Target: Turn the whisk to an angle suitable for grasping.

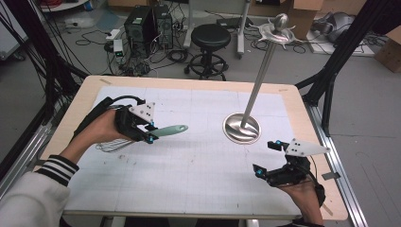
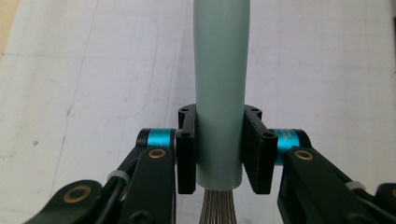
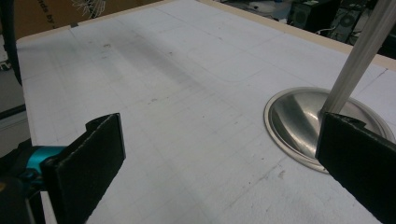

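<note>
From the high view, a whisk (image 1: pixel 156 134) is seen clamped in the left gripper (image 1: pixel 150 132) at nine o'clock above the table (image 1: pixel 189 189); a metal stand (image 1: pixel 242 127) rises at two o'clock. In the left gripper view, the smooth handle is gripped near its wires; it is judged light and slippery. In the right gripper view, the right gripper (image 3: pixel 224 154) is spread apart, empty.

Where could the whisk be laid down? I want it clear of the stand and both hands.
The widest bare mat lies mid-table, bordered by the left gripper holding the whisk, the stand's round base, and the open right gripper. The far strip behind the whisk is bare too. It is tightest between base and right gripper.
</note>
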A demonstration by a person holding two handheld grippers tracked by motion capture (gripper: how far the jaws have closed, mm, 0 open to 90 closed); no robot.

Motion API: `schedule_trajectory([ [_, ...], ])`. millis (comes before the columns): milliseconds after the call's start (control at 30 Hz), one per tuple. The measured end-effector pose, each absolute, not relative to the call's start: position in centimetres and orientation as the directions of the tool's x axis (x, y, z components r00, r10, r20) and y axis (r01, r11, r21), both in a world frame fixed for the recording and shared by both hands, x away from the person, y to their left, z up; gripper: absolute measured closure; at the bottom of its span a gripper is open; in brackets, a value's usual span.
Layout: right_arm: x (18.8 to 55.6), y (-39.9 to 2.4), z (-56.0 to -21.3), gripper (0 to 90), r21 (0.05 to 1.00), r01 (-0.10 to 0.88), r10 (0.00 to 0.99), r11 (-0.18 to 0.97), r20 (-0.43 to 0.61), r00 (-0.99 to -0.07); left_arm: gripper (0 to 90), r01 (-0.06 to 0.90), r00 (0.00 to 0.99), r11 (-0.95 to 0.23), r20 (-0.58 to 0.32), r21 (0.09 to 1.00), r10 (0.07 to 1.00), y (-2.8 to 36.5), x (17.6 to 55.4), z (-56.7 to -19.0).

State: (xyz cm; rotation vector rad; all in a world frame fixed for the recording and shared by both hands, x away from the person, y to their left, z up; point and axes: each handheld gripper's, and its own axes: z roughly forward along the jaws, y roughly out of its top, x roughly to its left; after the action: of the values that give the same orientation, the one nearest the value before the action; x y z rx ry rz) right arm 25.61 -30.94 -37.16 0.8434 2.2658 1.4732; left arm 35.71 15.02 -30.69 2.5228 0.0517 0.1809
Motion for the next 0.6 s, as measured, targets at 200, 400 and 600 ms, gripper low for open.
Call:
schedule_trajectory([
  [200, 25.5, -30.8, -37.0, 0.6, 0.902, 0.301, 0.614, 0.308, 0.053, -0.787, 69.5, -0.009, 0.993, -0.776, 0.097, 0.631, 0.067, 14.8, 34.4, -29.9],
  [400, 25.5, -30.9, -36.9, 0.6, 0.904, 0.298, 0.615, 0.306, 0.051, -0.787, 69.5, -0.037, 0.997, -0.717, 0.077, 0.696, 0.023, 14.5, 33.1, -29.1],
  [600, 25.3, -30.9, -36.9, 0.5, 0.903, 0.3, 0.615, 0.307, 0.052, -0.787, 69.5, -0.048, 0.998, -0.669, 0.065, 0.742, 0.0, 14.1, 32.1, -28.6],
])
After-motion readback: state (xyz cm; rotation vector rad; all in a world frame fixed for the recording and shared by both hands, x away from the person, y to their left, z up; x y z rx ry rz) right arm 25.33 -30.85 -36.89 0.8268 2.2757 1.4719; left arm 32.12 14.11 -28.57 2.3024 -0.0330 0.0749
